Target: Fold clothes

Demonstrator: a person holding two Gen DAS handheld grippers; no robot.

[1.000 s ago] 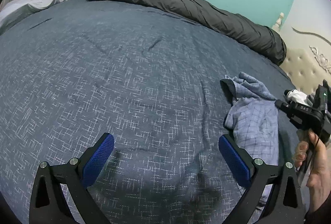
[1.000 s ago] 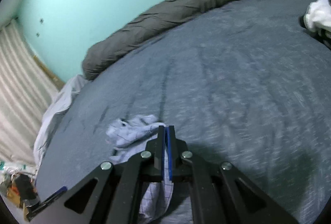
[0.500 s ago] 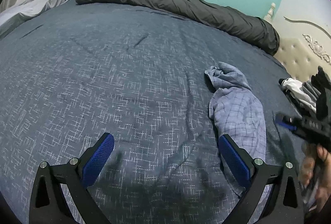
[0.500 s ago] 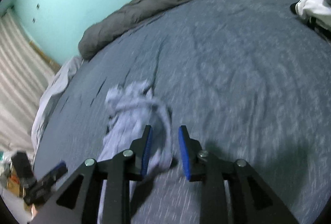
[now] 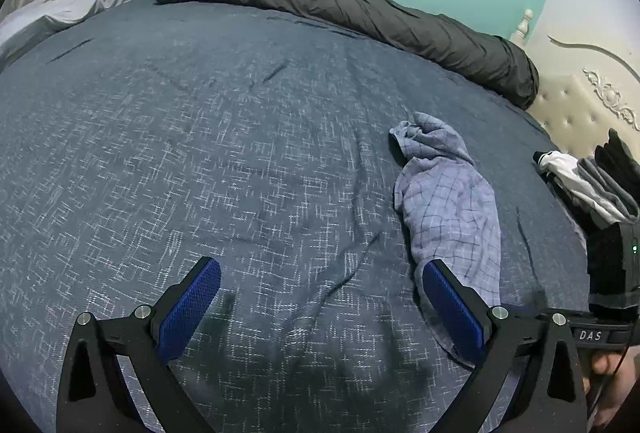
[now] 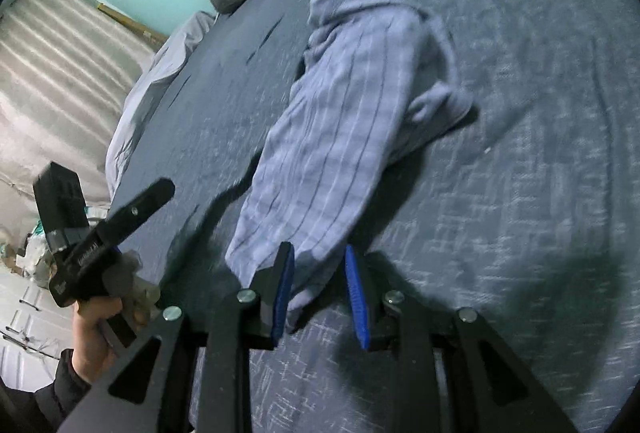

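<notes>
A light blue checked garment (image 5: 452, 209) lies crumpled in a long strip on the dark blue bedspread (image 5: 224, 161). My left gripper (image 5: 320, 297) is wide open and empty above the bedspread; its right finger sits at the garment's near end. In the right wrist view the garment (image 6: 340, 121) stretches away from my right gripper (image 6: 320, 285), which is partly open with the garment's near edge between its blue pads (image 6: 356, 293), loose. The left gripper body (image 6: 100, 229) shows at the left there.
A rolled dark grey duvet (image 5: 348, 9) lies along the far edge by the teal wall. A pile of folded black, white and grey clothes (image 5: 592, 185) sits at the right near the cream headboard (image 5: 588, 105). A pale sheet (image 5: 60, 9) hangs at the far left.
My right gripper has opened and let the garment drop onto the bed, then come down towards its near end. The left gripper has stayed wide open and shifted slightly.
</notes>
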